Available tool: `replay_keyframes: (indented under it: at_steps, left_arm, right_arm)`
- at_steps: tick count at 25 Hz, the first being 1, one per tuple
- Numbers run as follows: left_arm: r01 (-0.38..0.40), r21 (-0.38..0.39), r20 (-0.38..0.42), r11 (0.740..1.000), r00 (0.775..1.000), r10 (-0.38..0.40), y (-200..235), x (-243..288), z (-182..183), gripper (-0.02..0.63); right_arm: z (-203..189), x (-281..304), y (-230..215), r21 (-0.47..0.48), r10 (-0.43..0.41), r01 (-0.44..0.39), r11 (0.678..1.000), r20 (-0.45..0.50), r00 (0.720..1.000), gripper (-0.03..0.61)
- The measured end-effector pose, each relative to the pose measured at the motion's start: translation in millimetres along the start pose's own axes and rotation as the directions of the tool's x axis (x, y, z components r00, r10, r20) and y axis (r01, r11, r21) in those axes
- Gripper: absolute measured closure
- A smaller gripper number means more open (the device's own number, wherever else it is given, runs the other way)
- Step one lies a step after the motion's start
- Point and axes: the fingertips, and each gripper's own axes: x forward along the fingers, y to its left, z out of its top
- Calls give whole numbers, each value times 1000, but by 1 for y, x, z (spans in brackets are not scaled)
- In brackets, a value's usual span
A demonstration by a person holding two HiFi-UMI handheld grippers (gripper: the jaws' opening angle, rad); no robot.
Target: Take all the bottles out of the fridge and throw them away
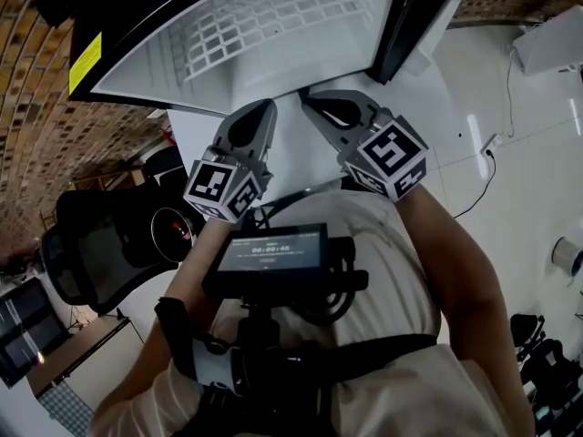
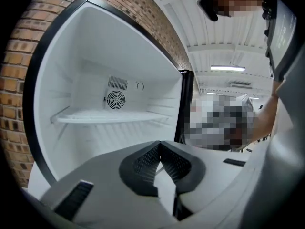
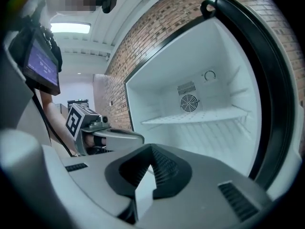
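Observation:
The fridge (image 1: 273,35) stands open in front of me, with a white inside, one wire shelf (image 2: 109,117) and a round fan grille (image 3: 189,102) on the back wall. No bottle shows in any view. My left gripper (image 1: 265,107) and right gripper (image 1: 312,98) are held side by side before the opening, a little short of it. The jaws of each meet at the tips with nothing between them, as the left gripper view (image 2: 159,144) and the right gripper view (image 3: 151,149) both show. The part of the fridge below the shelf is hidden by the jaws.
A brick wall (image 1: 36,144) runs beside the fridge on the left. A black office chair (image 1: 91,244) stands at lower left. White floor with a cable (image 1: 483,167) lies to the right. A small screen (image 1: 273,248) is mounted on the person's chest.

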Motion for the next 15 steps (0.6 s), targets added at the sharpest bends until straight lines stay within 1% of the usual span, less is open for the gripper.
replay_keyframes:
  at_steps: [2, 9, 15]
  left_arm:
    - [-2, 2, -5, 1000, 1000, 2, -1, 1, 0, 611]
    - [-21, 17, -15, 1000, 1000, 21, 3, -1, -2, 611]
    - [-21, 24, -30, 999, 999, 22, 0, -5, -6, 611]
  right_arm:
    - [1, 0, 0, -10, 0, 0, 1000, 2, 1000, 577]
    - [0, 1, -1, 1, 10, -10, 1000, 13, 1000, 577]
    - [-1, 1, 5, 8, 17, -17, 1000, 16, 1000, 577]
